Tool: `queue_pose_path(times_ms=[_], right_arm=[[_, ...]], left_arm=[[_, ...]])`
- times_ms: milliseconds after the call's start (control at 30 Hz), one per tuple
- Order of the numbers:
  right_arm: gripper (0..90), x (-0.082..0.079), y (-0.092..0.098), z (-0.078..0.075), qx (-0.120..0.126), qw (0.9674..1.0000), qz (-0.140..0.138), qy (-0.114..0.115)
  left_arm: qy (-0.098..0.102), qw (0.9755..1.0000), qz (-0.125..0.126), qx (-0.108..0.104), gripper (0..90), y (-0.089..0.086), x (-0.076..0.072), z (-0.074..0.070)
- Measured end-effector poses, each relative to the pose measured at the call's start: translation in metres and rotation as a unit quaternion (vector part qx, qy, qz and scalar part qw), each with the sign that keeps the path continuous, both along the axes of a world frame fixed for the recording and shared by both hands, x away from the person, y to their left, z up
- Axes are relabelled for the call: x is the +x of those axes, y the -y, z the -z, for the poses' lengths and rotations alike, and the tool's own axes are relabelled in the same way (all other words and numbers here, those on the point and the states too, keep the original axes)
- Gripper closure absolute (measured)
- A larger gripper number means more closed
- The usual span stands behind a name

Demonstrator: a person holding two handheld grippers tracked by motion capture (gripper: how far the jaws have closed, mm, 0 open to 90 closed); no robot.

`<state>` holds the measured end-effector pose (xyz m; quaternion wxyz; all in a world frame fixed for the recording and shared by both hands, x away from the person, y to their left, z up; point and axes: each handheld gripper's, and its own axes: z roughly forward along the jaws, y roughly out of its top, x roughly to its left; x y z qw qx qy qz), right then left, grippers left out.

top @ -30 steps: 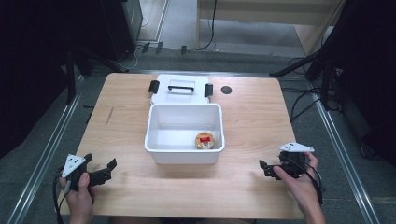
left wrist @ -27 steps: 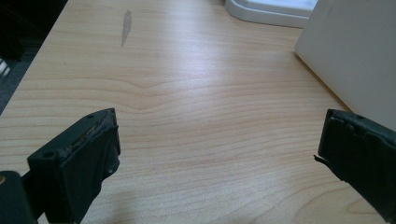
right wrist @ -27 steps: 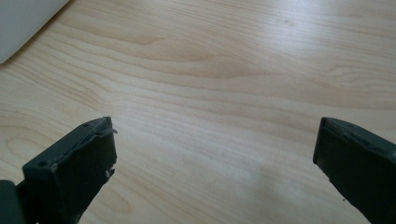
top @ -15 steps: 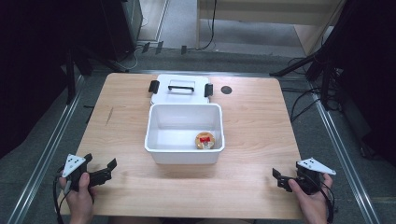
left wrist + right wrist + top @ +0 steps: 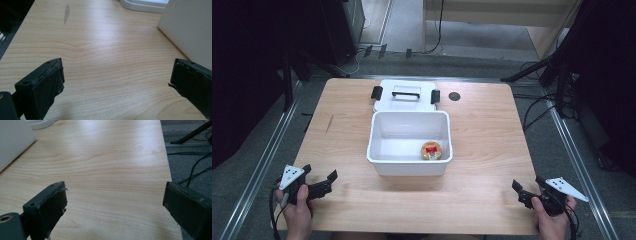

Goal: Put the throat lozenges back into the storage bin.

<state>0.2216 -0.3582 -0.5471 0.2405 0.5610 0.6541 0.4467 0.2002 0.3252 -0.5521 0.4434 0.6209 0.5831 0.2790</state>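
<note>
Pale wood grain covers the one bench (image 5: pixel 482 150), which is seen from above with dark floor on every side. At its middle one white tub (image 5: pixel 409 142) stands open, and one white lid (image 5: pixel 404 95) with a handle and two black clips lies flat just behind it, touching or nearly touching its far wall. Inside the tub, against the near right corner, one small round cup (image 5: pixel 431 150) with a red and white top rests on the floor of the tub. One small dark round spot (image 5: pixel 454 96) is seen on the bench to the right of the lid.

Two tools are held, one in each hand, at the near corners of the bench and well apart from the tub. The left tool (image 5: pixel 319 182) is held over the near left corner with its jaws wide apart and nothing between them; only bare wood is seen past them in the left gripper view. The right tool (image 5: pixel 526 190) is held over the near right corner; its jaws have just been closing a little, yet they stand wide apart and nothing is gripped.
</note>
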Motion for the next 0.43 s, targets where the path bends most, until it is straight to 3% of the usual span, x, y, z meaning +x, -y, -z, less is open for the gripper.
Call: queue_pose_path(times_ms=[433], right_arm=[[9.0, 0.0033, 0.0029, 0.0011, 0.024, 0.9996, -0.001, -0.016]], left_arm=[[-0.002, 1.0, -0.002, -0.005, 0.0, -0.0013, 0.001, 0.0]])
